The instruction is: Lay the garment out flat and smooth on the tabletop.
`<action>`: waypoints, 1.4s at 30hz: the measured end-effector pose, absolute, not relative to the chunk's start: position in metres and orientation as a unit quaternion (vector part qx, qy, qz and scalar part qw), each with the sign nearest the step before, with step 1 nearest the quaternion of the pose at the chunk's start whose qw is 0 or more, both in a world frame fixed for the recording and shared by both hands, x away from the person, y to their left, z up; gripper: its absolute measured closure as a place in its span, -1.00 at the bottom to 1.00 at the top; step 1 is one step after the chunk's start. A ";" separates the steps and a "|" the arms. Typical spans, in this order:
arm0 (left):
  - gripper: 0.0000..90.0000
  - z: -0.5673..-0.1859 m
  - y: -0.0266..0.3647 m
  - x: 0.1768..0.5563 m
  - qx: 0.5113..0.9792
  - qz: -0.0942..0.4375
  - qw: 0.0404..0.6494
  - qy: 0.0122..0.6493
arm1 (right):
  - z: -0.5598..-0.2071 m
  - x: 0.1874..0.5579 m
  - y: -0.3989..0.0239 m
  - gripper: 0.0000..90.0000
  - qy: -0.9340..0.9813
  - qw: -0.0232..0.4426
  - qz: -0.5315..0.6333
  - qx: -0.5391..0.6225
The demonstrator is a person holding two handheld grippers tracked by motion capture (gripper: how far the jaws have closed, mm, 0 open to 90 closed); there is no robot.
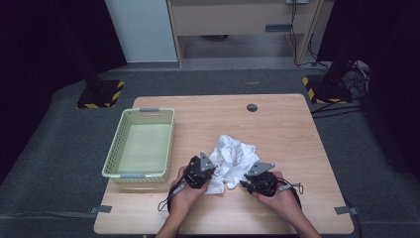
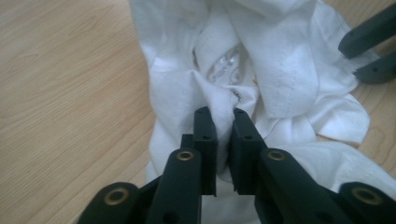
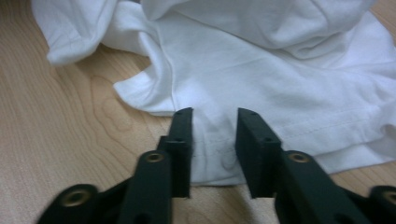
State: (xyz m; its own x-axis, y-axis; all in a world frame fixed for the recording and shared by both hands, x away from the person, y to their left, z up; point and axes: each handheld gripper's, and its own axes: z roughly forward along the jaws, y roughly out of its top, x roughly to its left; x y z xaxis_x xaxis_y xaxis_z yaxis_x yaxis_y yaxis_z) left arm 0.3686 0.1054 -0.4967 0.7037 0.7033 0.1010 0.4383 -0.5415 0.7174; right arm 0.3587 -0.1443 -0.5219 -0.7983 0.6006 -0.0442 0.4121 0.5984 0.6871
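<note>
A crumpled white cloth (image 1: pixel 231 161) lay bunched on the near middle of a light wooden table (image 1: pixel 277 134), just in front of the person's two hands. It looked like a garment, with stitched hems and a faint silvery print in its folds. The heap ran roughly from the near left toward the far right of the table, its bulk at the far end and a flat hemmed edge (image 3: pixel 280 135) spread toward the person.

The left gripper (image 2: pixel 220 122) had its jaws pressed together on a raised fold of the cloth at the heap's near left side. The right gripper (image 3: pixel 214 116) sat low at the near right edge, its jaws a little apart over the flat hem; the fabric lay between them, and I could not tell whether the pads touched it.

A pale green mesh basket (image 1: pixel 140 143) stood to the left of the cloth, near it but not touching. A round dark hole (image 1: pixel 252 107) sat in the tabletop farther back. Nothing lay between the cloth and the basket. Dark grey floor (image 1: pixel 49 148) surrounded the table.
</note>
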 end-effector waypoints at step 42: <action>0.15 -0.479 0.088 0.353 0.844 0.199 0.380 0.324 | -0.516 0.351 -0.184 0.16 0.865 0.132 0.361 0.322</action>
